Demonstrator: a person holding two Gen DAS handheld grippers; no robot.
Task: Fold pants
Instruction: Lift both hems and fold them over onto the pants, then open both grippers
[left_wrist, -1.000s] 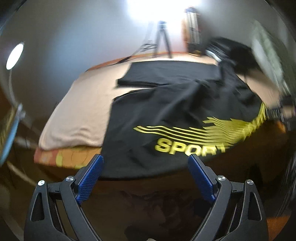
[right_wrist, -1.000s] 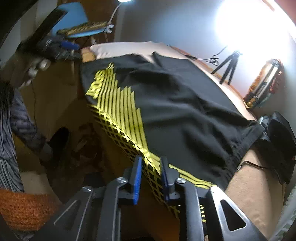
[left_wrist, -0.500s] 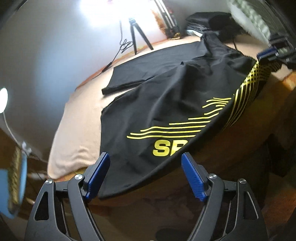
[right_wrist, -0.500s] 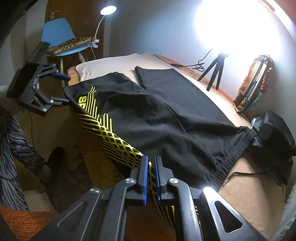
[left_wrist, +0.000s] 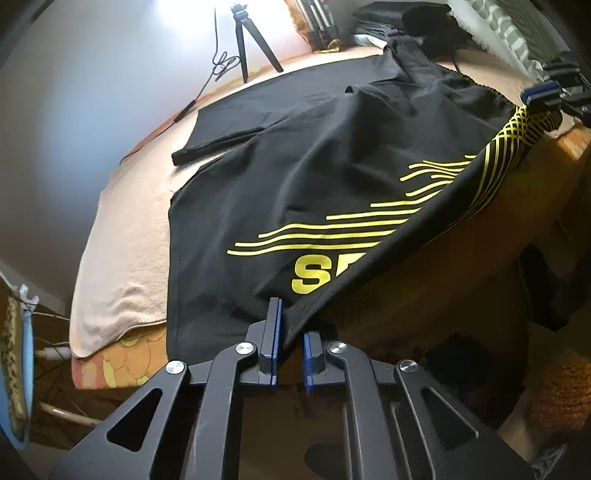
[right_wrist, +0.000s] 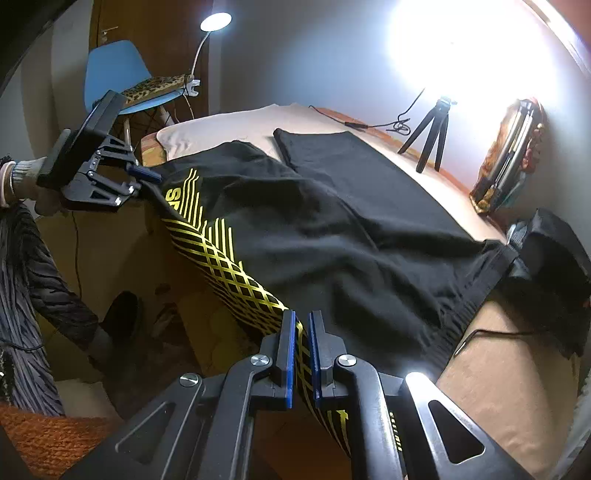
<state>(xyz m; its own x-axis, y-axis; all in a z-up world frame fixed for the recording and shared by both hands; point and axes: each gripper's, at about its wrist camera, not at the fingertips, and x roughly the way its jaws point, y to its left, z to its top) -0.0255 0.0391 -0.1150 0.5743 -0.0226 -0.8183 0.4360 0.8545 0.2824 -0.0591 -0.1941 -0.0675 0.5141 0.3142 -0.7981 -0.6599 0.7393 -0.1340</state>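
Pants lie spread on the bed, near leg draped over the edge. Left gripper is clamped on the hem corner near the yellow lettering; right gripper is clenched on the yellow-patterned side seam near the waistband. Recommended: lift both ends level, keep the seam taut, and carry the near leg squarely over the far one. Both grippers sit low, pointing across the bed.

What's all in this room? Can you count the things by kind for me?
Grippers: 2 (left gripper, right gripper)
Pants: 1
Tripod: 1
Blue chair: 1
Desk lamp: 1
Total: 6
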